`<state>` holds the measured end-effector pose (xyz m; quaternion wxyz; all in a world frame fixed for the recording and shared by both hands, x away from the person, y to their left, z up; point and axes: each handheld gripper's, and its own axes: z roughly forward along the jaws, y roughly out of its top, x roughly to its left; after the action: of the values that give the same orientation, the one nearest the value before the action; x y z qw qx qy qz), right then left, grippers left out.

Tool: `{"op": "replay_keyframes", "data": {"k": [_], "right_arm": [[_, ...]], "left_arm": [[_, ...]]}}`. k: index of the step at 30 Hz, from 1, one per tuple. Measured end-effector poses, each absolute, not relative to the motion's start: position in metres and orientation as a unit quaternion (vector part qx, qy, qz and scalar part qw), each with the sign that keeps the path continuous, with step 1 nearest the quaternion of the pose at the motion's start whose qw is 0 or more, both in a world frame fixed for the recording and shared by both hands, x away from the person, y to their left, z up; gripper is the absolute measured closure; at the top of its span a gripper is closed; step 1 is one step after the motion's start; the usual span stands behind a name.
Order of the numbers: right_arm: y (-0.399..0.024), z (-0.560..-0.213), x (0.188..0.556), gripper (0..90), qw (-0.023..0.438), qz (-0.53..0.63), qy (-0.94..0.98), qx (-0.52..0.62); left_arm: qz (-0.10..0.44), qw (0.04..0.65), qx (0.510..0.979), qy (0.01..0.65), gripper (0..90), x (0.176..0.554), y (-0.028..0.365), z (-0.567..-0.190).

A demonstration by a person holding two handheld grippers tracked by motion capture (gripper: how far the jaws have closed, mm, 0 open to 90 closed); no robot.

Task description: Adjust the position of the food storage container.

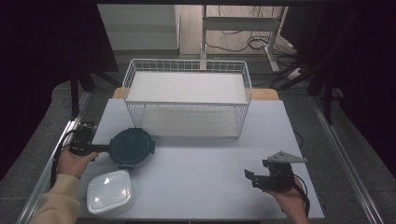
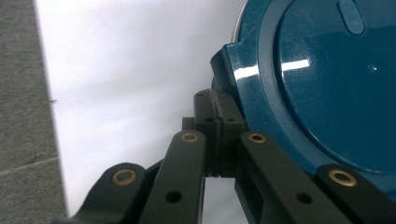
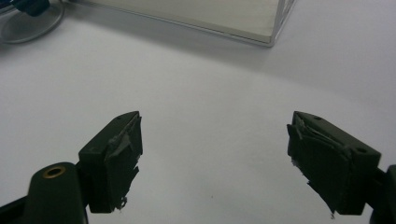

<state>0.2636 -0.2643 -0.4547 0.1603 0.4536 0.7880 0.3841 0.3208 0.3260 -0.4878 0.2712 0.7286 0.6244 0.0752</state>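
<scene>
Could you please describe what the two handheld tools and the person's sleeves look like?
Both tools are black with two jaws. The left tool has linked bars with brass-coloured rivets and a black cable. The right tool carries a grey three-cornered plate, a black cable, and worn, ragged pads. The left sleeve is cream-coloured.

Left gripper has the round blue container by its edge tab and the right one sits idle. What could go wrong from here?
The left gripper is shut on a small side tab of the round blue container, so a lift could tilt it or let it slip. The white square container sits close beside it and might get knocked. The right gripper is open and apart, giving no support.
</scene>
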Motion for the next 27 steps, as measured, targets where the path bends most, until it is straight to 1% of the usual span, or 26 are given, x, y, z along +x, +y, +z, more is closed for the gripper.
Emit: {"op": "replay_keyframes", "data": {"k": [14,27], "right_arm": [[-0.266,-0.455,0.264,17.6,0.161,0.383,0.789,0.454],[-0.265,-0.455,0.264,17.6,0.16,0.38,0.79,0.454]], "left_arm": [[0.052,0.246,0.775,0.58,90.0,0.334,0.282,-0.478],[0.046,0.229,0.795,0.56,90.0,0.338,0.26,-0.473]]}}
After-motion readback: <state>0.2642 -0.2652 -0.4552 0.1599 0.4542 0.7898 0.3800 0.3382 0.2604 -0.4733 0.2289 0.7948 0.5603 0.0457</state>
